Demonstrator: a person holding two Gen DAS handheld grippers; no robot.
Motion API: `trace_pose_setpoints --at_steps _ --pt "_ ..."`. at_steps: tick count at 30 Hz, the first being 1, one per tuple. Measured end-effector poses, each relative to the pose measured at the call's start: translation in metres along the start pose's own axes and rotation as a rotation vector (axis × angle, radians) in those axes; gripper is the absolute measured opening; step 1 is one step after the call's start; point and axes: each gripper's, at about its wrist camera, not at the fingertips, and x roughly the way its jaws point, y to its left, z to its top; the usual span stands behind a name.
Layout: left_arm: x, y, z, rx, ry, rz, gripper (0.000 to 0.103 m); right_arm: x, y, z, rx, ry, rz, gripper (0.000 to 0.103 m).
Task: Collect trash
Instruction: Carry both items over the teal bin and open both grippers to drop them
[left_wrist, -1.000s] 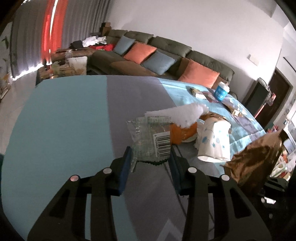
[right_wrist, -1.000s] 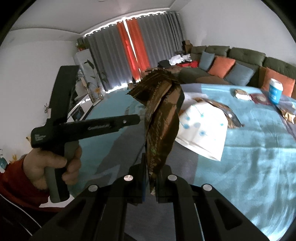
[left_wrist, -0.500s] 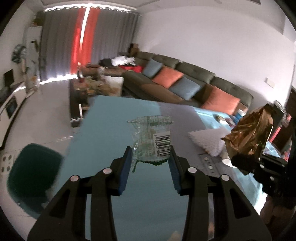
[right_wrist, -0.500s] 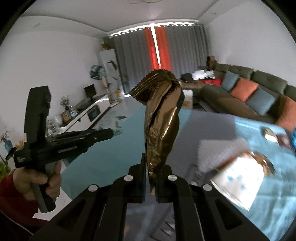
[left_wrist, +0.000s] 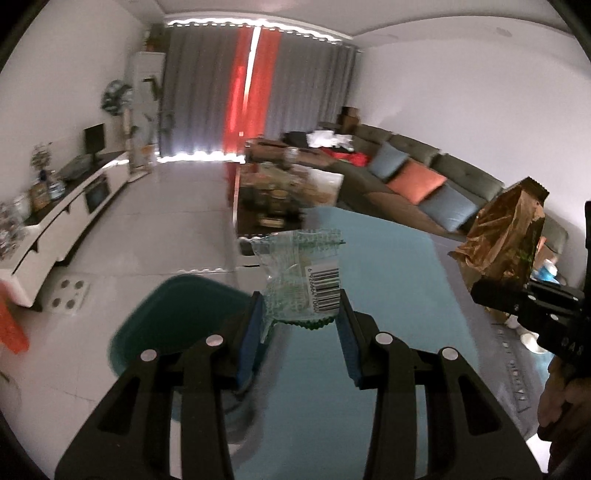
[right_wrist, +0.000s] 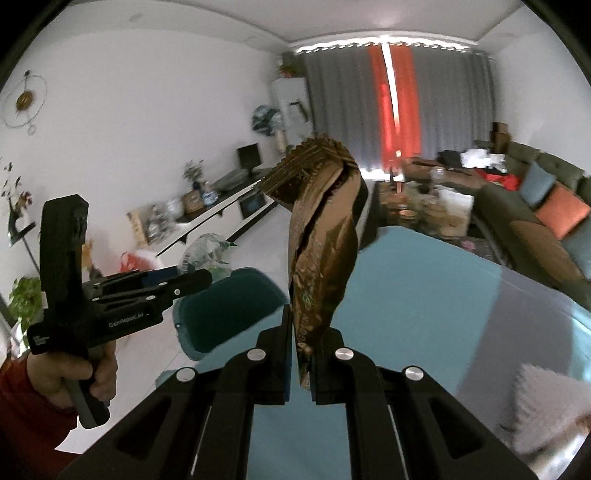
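My left gripper (left_wrist: 301, 314) is shut on a clear plastic wrapper with a barcode (left_wrist: 303, 280), held in the air over the table's end. Below and left of it a dark teal bin (left_wrist: 184, 317) stands on the floor. My right gripper (right_wrist: 300, 339) is shut on a crumpled brown foil wrapper (right_wrist: 325, 236) that stands upright from the jaws. In the right wrist view the left gripper (right_wrist: 192, 280) with its clear wrapper (right_wrist: 207, 251) is at the left, above the teal bin (right_wrist: 229, 306). In the left wrist view the brown wrapper (left_wrist: 506, 232) is at the right.
The table with a teal and grey cloth (right_wrist: 424, 295) lies under both grippers. A white fluffy tissue (right_wrist: 543, 402) lies at the lower right of the right wrist view. A sofa with cushions (left_wrist: 424, 177), a cluttered coffee table (left_wrist: 280, 192) and a white TV cabinet (left_wrist: 66, 206) stand beyond.
Both grippers have swung left, away from the trash on the table toward the table's end. The teal bin has come closer, below the left gripper. Both wrappers stay gripped.
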Motion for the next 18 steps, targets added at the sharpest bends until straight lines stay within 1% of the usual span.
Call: trace_pose_setpoints --at_steps 4,10,14,18 --pt "-0.01 0.027 -0.001 -0.019 -0.004 0.043 0.039 0.033 0.013 0.015 -0.023 0.044 0.063 0.006" --pt "-0.017 0.057 -0.007 -0.051 0.007 0.086 0.039 0.076 0.035 0.026 -0.064 0.128 0.107 0.006" --pt "-0.012 0.072 -0.013 -0.072 0.03 0.113 0.04 0.106 0.045 0.03 -0.073 0.191 0.133 0.006" --pt "0.002 0.086 -0.021 -0.093 0.068 0.145 0.04 0.138 0.055 0.031 -0.075 0.264 0.154 0.006"
